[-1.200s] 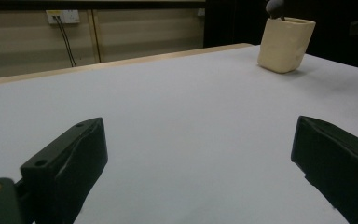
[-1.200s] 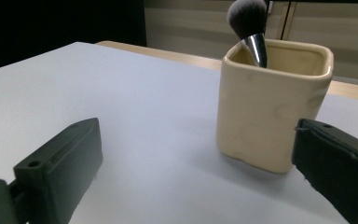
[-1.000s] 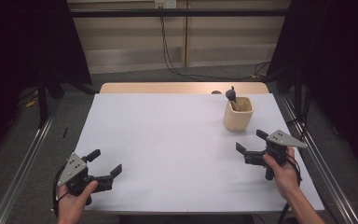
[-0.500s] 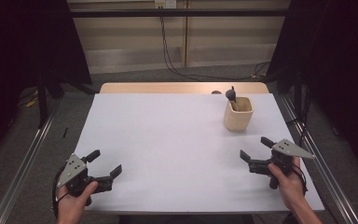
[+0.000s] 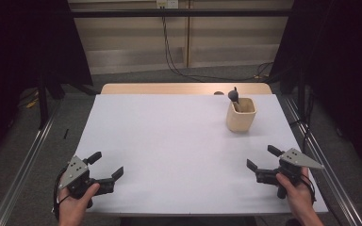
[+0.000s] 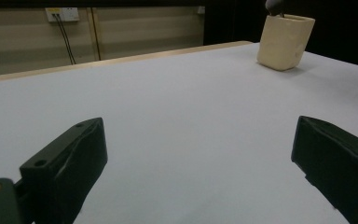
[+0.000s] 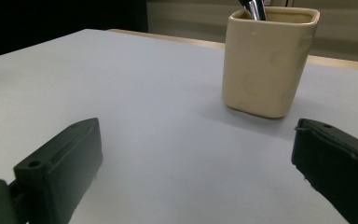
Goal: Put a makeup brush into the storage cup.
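- Over the last second we drew the right gripper (image 5: 263, 158) back from the cream square ceramic cup (image 5: 241, 115) toward the near right corner of the white worktop (image 5: 179, 141); its fingers were spread wide, grasping nothing.
- The left gripper (image 5: 105, 164) had not moved at the near left corner, fingers likewise released and empty.
- The cup stood upright at the far right, well apart from both grippers, with a dark-headed utensil (image 5: 234, 96) leaning inside it.
- We judged the placing finished and the hands retiring to rest.
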A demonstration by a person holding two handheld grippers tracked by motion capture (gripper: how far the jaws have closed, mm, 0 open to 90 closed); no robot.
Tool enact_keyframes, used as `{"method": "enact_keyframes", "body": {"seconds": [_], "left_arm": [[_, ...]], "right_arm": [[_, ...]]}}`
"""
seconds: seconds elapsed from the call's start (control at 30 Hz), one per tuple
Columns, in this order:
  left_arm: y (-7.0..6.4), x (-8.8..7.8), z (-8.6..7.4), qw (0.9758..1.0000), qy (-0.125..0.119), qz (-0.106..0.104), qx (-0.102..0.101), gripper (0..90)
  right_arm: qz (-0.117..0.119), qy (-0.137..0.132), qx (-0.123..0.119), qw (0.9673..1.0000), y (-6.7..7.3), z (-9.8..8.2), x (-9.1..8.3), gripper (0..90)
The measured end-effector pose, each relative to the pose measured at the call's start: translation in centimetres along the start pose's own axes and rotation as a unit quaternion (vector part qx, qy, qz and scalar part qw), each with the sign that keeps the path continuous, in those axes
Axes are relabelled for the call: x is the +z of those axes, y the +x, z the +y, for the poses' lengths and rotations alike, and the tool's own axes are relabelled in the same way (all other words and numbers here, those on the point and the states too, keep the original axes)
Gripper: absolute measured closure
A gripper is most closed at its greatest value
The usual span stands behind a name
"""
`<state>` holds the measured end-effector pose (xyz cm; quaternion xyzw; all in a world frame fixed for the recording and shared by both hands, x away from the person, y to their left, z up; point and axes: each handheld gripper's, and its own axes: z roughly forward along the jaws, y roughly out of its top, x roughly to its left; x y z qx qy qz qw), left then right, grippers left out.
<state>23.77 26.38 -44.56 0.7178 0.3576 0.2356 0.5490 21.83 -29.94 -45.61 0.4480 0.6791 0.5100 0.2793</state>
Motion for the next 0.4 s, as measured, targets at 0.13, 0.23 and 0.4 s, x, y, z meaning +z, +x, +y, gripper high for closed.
{"method": "enact_keyframes", "body": {"seconds": [0.13,0.23,0.4], "left_arm": [[0.01,-0.07,-0.01,1.0,-0.003,0.0,-0.003,3.4],[0.03,-0.1,0.03,1.0,-0.003,0.001,-0.003,3.4],[-0.04,0.02,0.07,1.0,-0.001,-0.002,-0.001,3.4]], "right_arm": [[-0.003,0.001,-0.011,0.9999,-0.01,-0.01,-0.03,1.5],[-0.005,0.006,-0.011,0.9999,-0.02,-0.1,-0.03,1.6],[-0.002,0.006,-0.013,0.9999,0.11,-0.17,0.01,1.5]]}}
